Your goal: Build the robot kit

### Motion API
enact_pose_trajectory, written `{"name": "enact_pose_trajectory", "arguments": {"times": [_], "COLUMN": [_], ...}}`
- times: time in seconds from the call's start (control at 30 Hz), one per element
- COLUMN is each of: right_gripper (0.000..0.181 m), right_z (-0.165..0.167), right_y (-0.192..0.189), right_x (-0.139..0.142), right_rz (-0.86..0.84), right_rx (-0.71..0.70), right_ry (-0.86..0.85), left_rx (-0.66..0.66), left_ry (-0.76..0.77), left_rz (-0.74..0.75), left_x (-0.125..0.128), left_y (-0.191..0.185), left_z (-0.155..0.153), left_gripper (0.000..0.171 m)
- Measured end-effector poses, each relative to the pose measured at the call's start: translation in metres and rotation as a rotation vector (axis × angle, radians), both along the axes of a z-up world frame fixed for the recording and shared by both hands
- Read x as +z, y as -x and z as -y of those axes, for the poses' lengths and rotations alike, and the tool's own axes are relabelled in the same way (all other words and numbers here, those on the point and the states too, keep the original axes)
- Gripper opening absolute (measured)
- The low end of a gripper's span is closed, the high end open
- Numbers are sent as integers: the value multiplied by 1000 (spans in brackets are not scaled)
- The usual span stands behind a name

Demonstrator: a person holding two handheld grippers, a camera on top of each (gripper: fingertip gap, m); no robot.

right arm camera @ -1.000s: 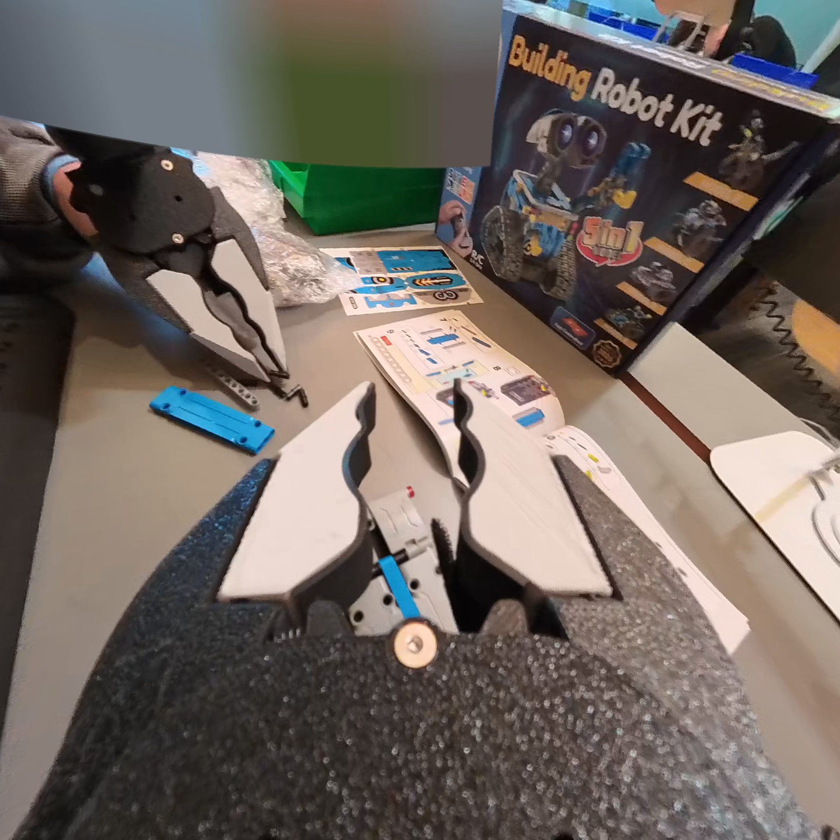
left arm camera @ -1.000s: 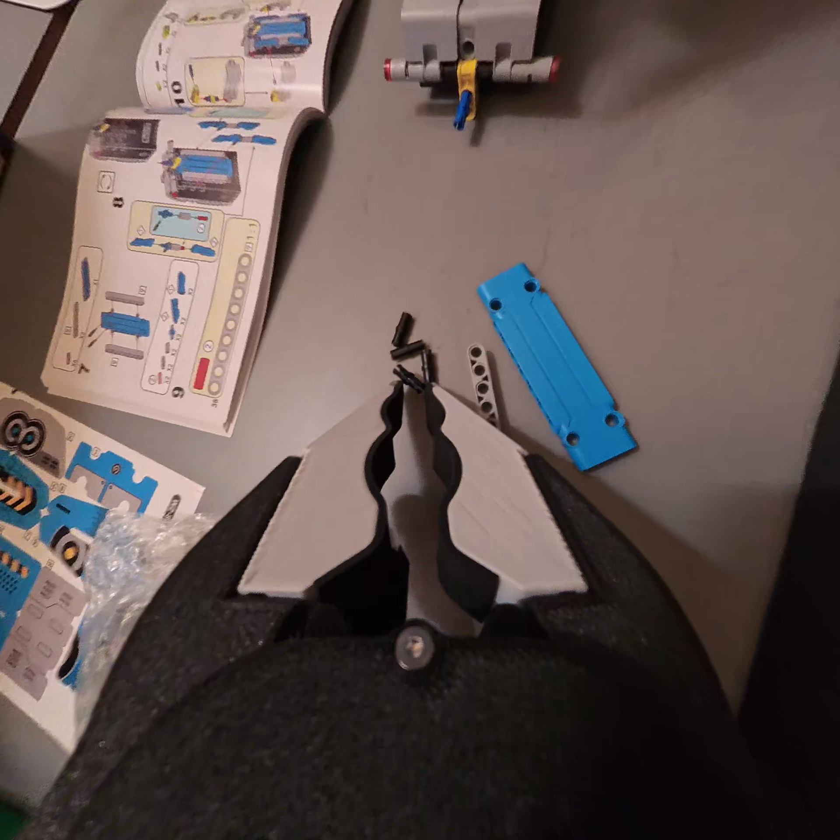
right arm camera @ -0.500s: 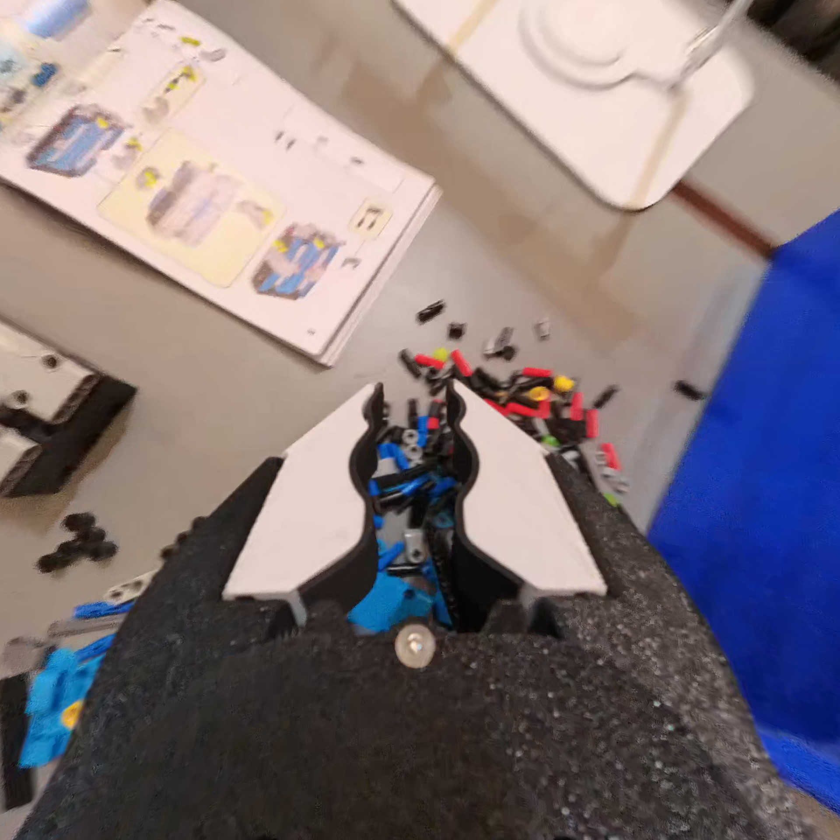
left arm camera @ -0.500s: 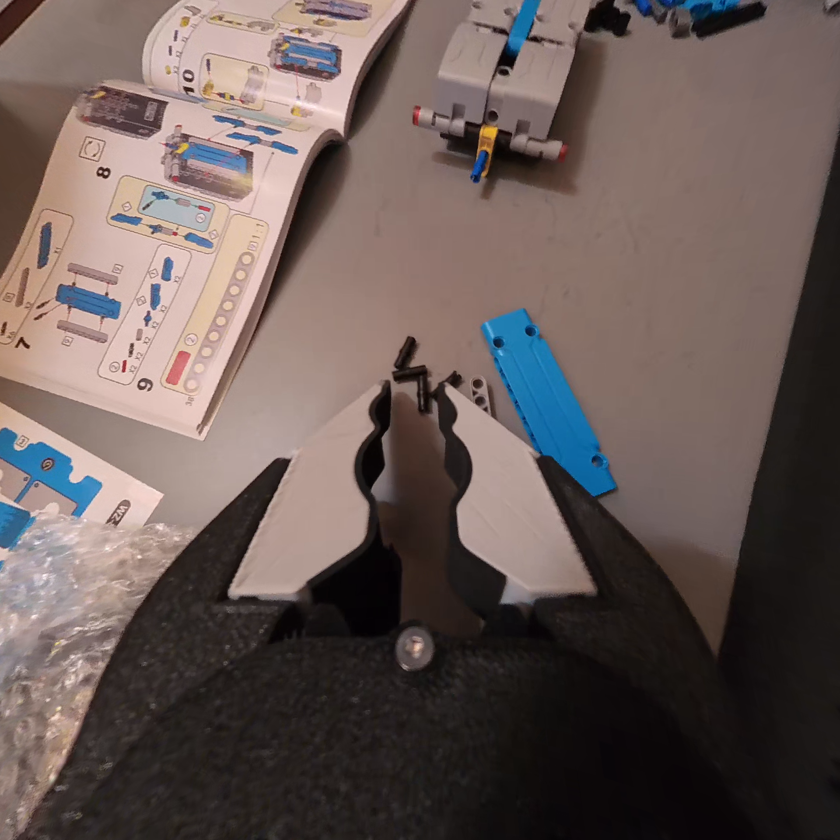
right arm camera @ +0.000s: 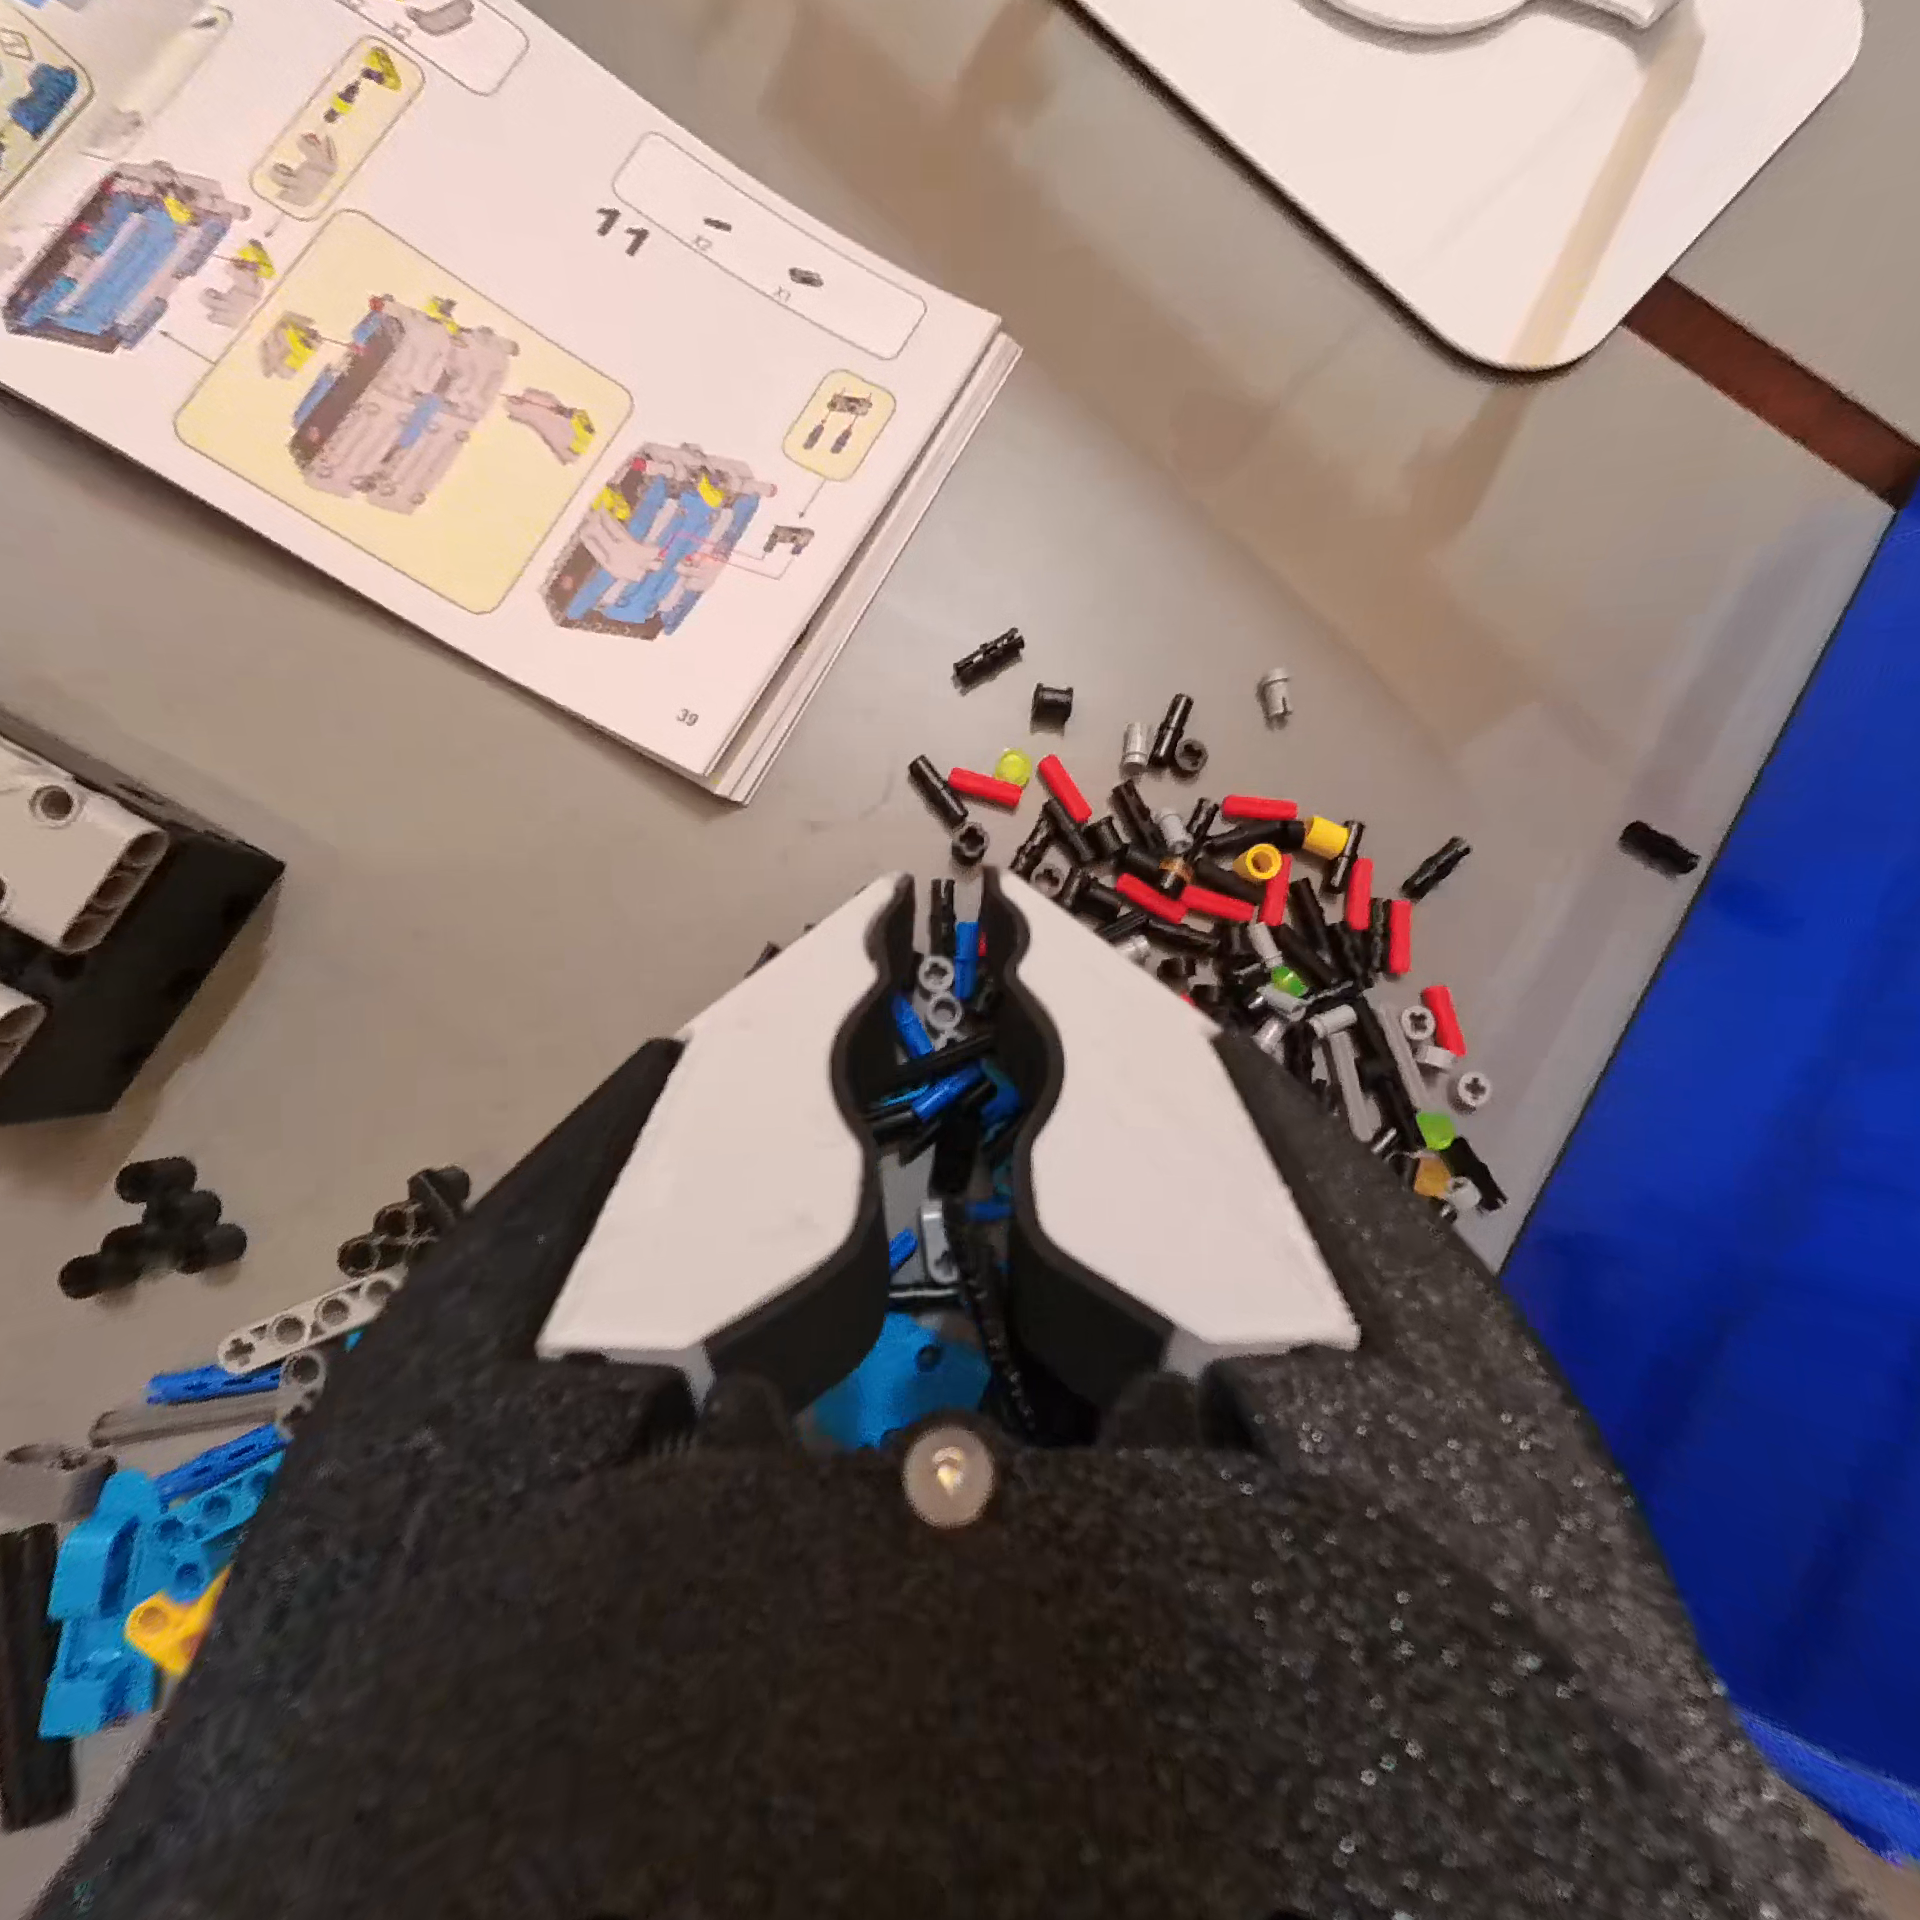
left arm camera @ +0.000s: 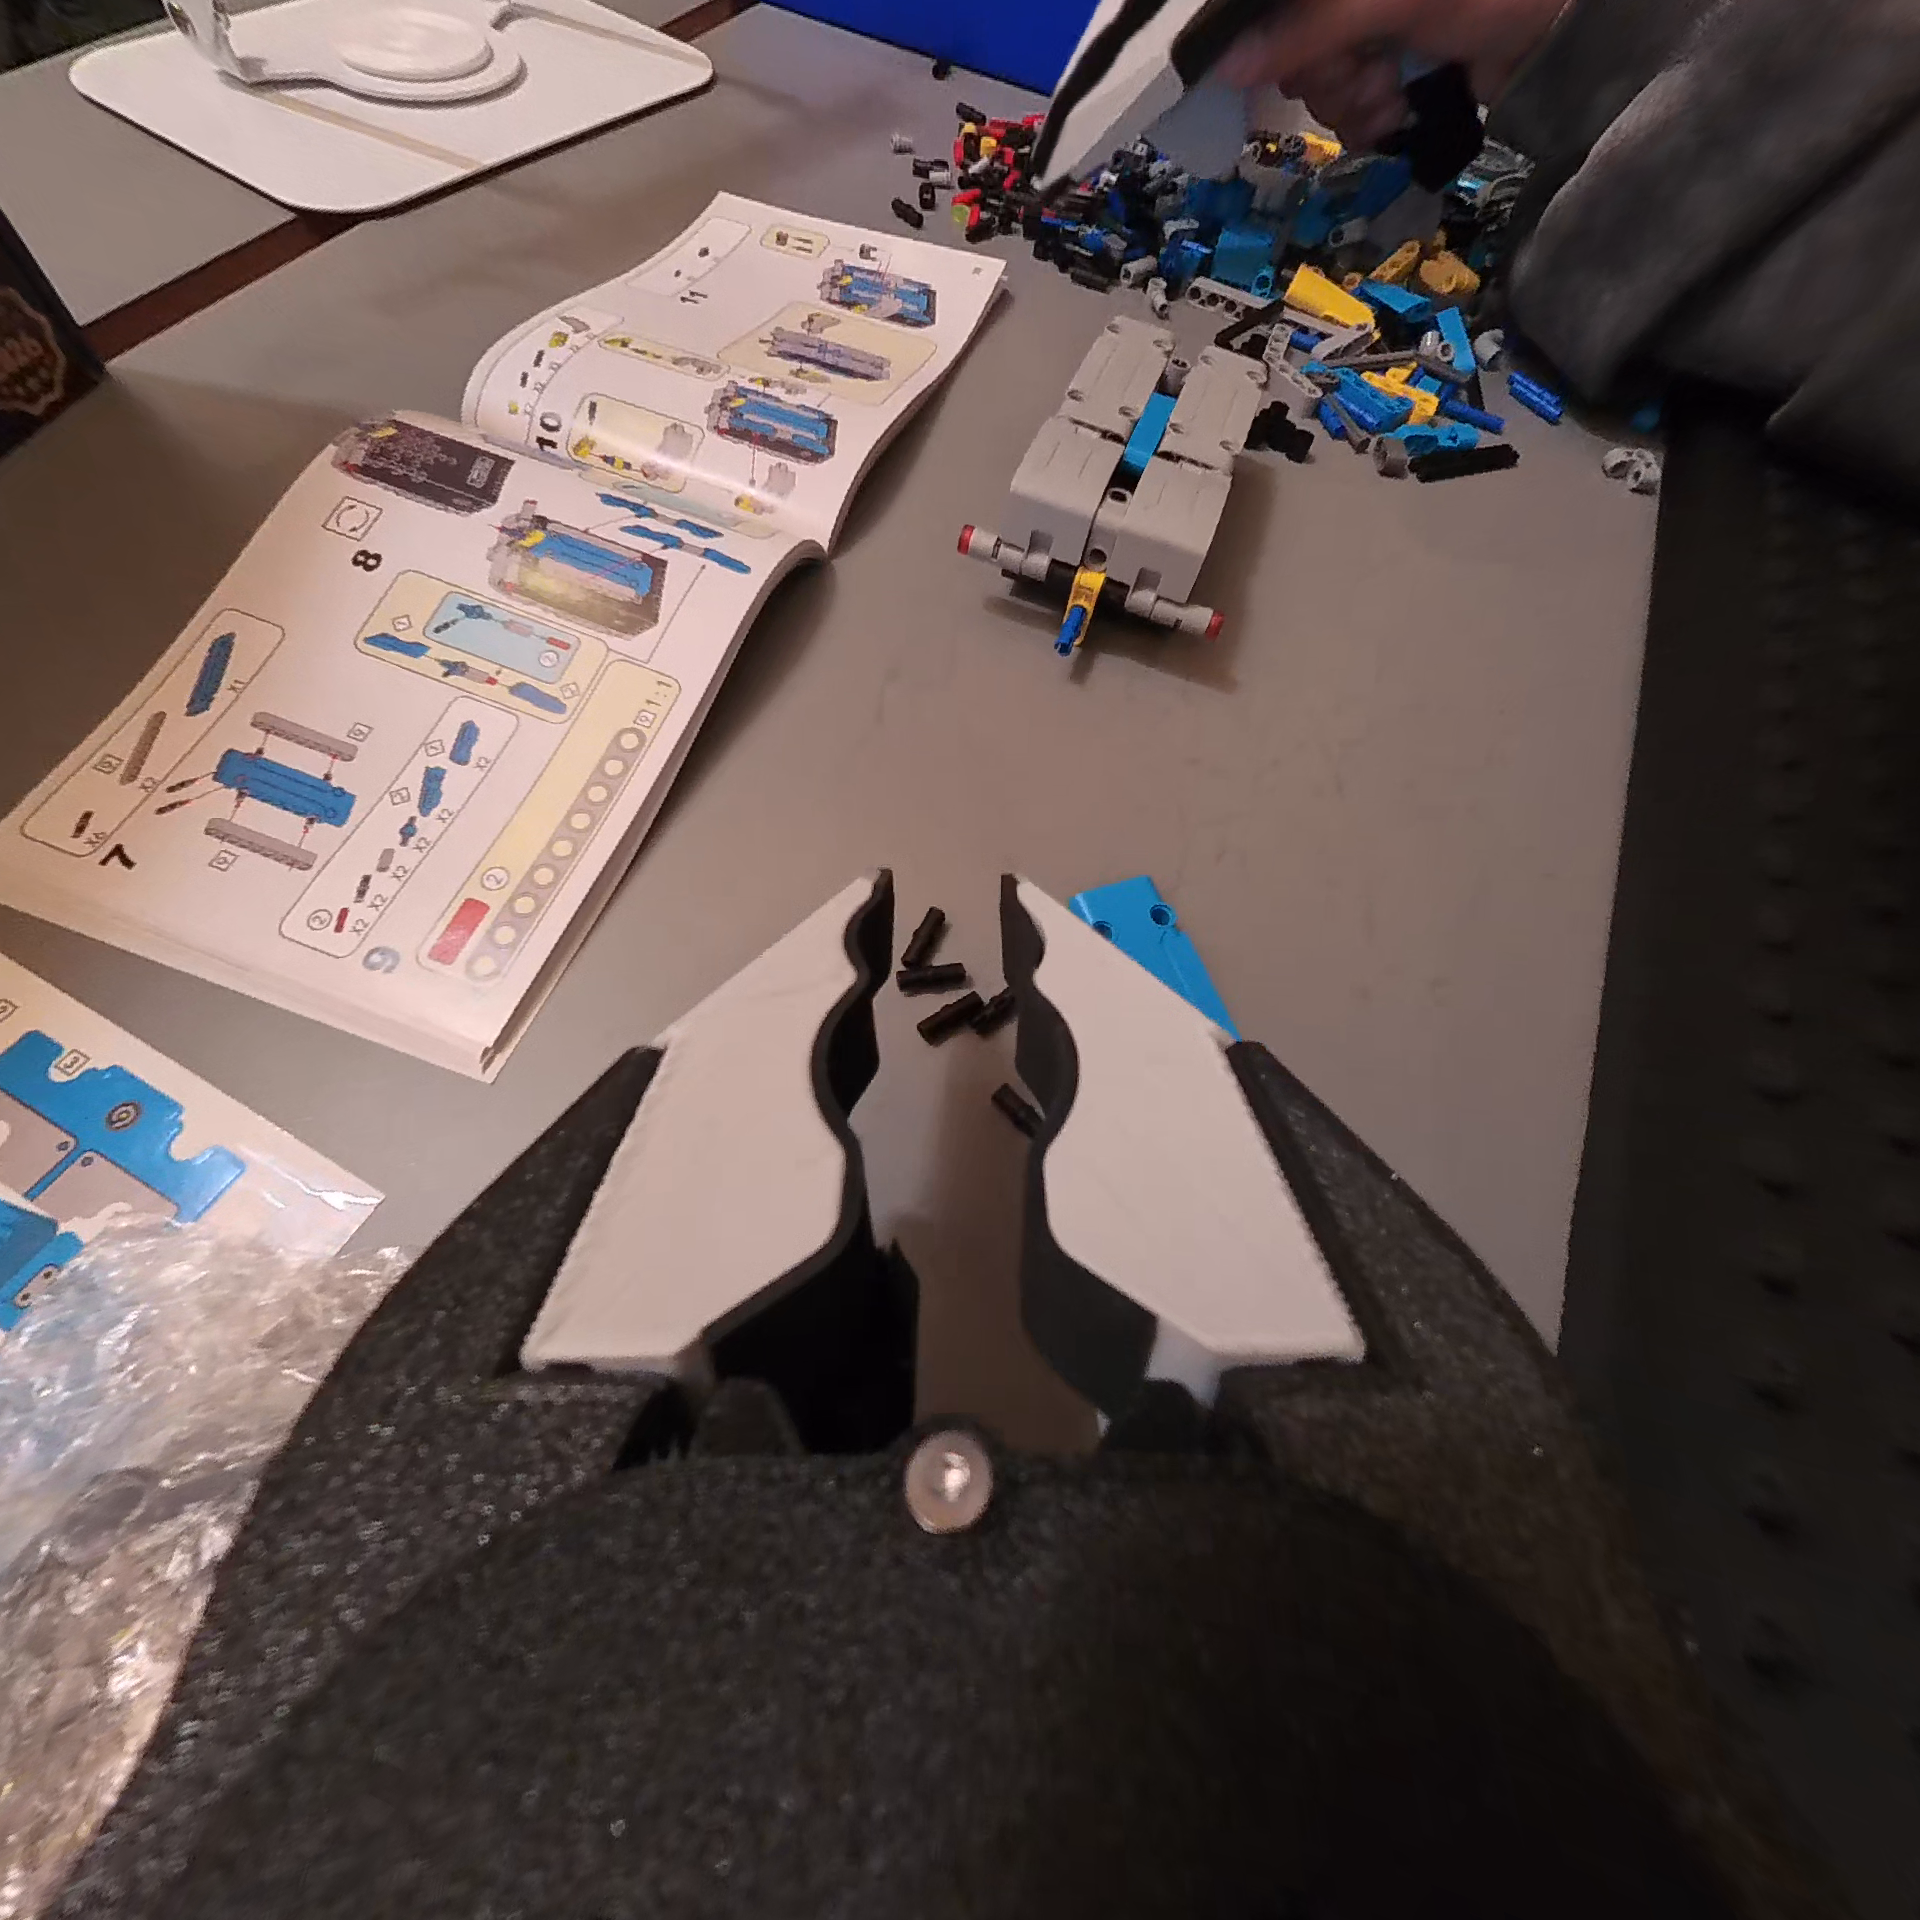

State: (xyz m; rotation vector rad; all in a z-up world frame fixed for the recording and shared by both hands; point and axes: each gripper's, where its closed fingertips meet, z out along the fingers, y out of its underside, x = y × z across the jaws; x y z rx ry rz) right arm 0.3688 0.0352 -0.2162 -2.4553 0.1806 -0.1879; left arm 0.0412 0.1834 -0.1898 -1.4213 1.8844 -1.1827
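My left gripper (left arm camera: 945, 894) is open and empty, low over the grey table. Several small black pins (left arm camera: 940, 982) lie loose between its fingertips. A blue flat panel (left arm camera: 1138, 920) lies just right of them, partly hidden by the right finger. My right gripper (right arm camera: 951, 883) is over the pile of small parts (right arm camera: 1247, 914). Its jaws are nearly together, with a thin black pin (right arm camera: 940, 906) caught upright between the tips and a blue pin beside it. In the left wrist view the right gripper (left arm camera: 1122, 114) shows far off above that pile (left arm camera: 1299, 260).
An open instruction booklet (left arm camera: 520, 623) lies left of centre. A grey block assembly (left arm camera: 1122, 488) stands beyond my left gripper; it also shows in the right wrist view (right arm camera: 83, 904). A white tray (left arm camera: 395, 94), a sticker sheet (left arm camera: 104, 1132) and a plastic bag (left arm camera: 114, 1455) lie to the left. A blue surface (right arm camera: 1766, 1143) borders the right. One gripper's finger ends stand about 35 cm off the other's.
My left gripper opened, let go of a black pin and drew back. My right gripper swung from the grey assembly to the parts pile and closed its jaws.
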Motion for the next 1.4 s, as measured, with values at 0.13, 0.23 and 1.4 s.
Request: {"name": "enact_pose_trajectory", "arguments": {"times": [0.13, 0.23, 1.4], "right_gripper": [8, 7, 16], "right_z": [-1, 1, -100], "right_y": [2, 0, 339], "right_x": [-9, -16, 82], "right_rz": [-19, -8, 408], "right_rx": [13, 17, 1013], "right_ry": [31, 55, -476], "left_rx": [1, -2, -127], "left_ry": [-4, 0, 609], "left_rz": [0, 8, -8], "left_x": [0, 4, 50], "left_y": [0, 1, 5], "left_z": [0, 1, 47], "left_gripper": [19, 19, 3]}}
